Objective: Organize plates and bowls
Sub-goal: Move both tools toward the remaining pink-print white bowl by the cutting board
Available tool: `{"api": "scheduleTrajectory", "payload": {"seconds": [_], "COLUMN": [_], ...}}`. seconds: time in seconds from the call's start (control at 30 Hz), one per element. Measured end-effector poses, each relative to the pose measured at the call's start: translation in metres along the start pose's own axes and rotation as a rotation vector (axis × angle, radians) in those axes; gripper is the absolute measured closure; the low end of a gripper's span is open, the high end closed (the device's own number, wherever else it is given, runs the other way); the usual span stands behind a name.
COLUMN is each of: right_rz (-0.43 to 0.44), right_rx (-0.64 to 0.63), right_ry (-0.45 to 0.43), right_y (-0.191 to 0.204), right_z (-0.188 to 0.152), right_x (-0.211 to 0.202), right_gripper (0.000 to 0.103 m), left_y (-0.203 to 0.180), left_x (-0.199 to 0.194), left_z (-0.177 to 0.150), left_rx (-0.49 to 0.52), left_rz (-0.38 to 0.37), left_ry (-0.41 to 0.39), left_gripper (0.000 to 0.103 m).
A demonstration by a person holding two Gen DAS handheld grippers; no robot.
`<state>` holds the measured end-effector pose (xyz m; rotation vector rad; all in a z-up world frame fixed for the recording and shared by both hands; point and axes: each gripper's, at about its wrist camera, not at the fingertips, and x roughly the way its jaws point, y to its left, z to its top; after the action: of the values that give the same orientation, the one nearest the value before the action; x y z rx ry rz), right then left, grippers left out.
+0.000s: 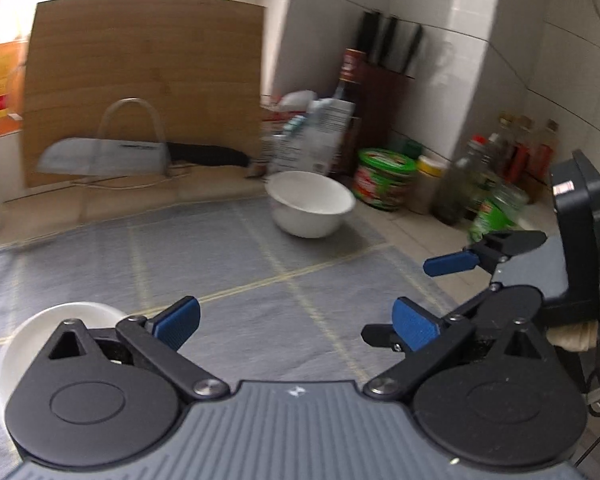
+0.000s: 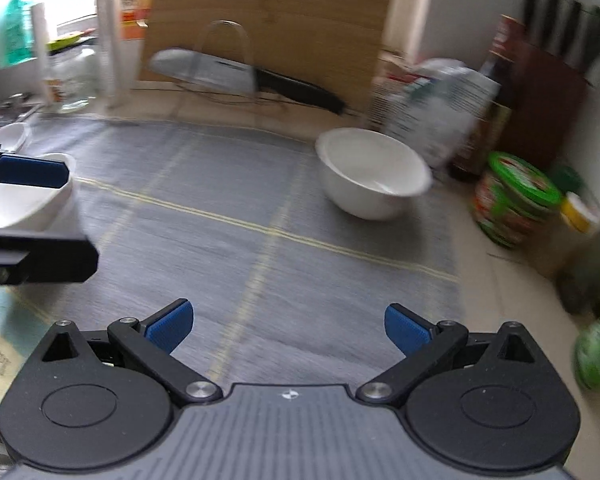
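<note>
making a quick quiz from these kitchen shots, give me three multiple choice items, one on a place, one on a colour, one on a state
1. Where does the large white bowl stand?
A. at the far right edge of the grey mat
B. on the wooden board
C. inside the green-lidded tub

2. What colour are the pads on the right tool?
A. red
B. blue
C. yellow

3. How is the left tool set?
A. shut on a bowl
B. shut on nothing
C. open, nothing between its pads

Key: 1 A, the bowl sits on the mat's far right part by the jars; 2 B, both pads show blue; 3 C, only bare mat lies in the wide gap.
</note>
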<state>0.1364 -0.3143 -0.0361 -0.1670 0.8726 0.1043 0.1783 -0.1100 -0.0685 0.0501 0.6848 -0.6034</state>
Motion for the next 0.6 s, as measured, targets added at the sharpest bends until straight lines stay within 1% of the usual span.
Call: {"api": "scheduleTrajectory", "payload": {"seconds": [0.13, 0.27, 0.4, 0.53, 0.6], "right_rz": [-0.036, -0.030, 0.012, 0.033, 0.046], "right_rx": [0.031, 0.033, 0.008, -0.012, -0.012], "right_ry": [0.022, 0.026, 0.020, 0.014, 0.010], "right_y": [-0.019, -0.039, -0.060, -0.079, -0.089], "right_z": [-0.005, -0.006, -0.006, 0.000, 0.003], "right_x": [0.003, 0.009, 0.022, 0.036, 0.042], "right_gripper": [0.000, 0.000, 0.000, 0.000, 0.000], "left_y": [-0.005, -0.004, -0.012, -0.019, -0.022], "left_x": [0.015, 0.036, 0.058, 0.089, 0.102], "left_z": [0.003, 0.004, 0.004, 0.003, 0.004], "left_rx": [-0.016, -0.079, -0.101, -0.087, -0.094], "left_rz": [-0.049, -0.047, 0.034, 0.111, 0.136], "left_ry": [0.030, 0.067, 0.056, 0.091, 0.097], "left_gripper": [0.001, 0.001, 0.001, 0.001, 0.001]}}
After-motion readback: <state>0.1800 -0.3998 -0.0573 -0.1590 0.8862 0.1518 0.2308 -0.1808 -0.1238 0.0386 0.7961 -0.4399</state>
